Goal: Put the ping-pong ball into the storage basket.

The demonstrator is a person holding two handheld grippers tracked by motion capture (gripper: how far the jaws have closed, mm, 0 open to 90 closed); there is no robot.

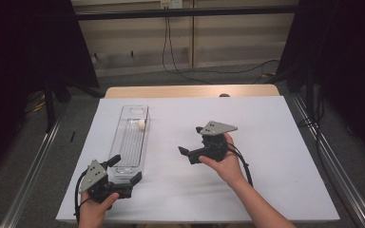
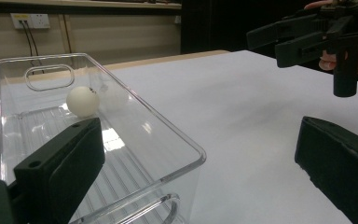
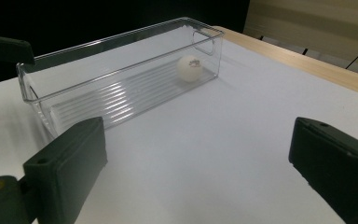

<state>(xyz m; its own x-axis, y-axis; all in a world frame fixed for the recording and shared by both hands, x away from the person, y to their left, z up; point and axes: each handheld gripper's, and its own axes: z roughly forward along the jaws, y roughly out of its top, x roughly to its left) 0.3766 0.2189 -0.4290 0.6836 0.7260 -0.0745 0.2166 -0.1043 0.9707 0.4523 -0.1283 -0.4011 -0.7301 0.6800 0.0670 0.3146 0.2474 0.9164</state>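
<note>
A long clear plastic bin (image 1: 123, 135) lies lengthwise on the left of the white table top. A white ball (image 1: 141, 124) rests inside it near the far end, seen too in the left gripper view (image 2: 82, 101) and in the right gripper view (image 3: 189, 68). My left gripper (image 1: 126, 169) is open at the bin's near end, one jaw over the bin (image 2: 168, 135) and the other outside its right wall. My right gripper (image 1: 190, 141) is open and empty, held mid-table to the right of the bin (image 3: 121, 51) and aimed at it.
A white sheet (image 1: 266, 180) covers the table, with a wooden edge (image 1: 190, 91) at the back. Dark curtains hang on both sides and cables run along the floor behind. In the left gripper view the right gripper (image 2: 307, 37) hovers at upper right.
</note>
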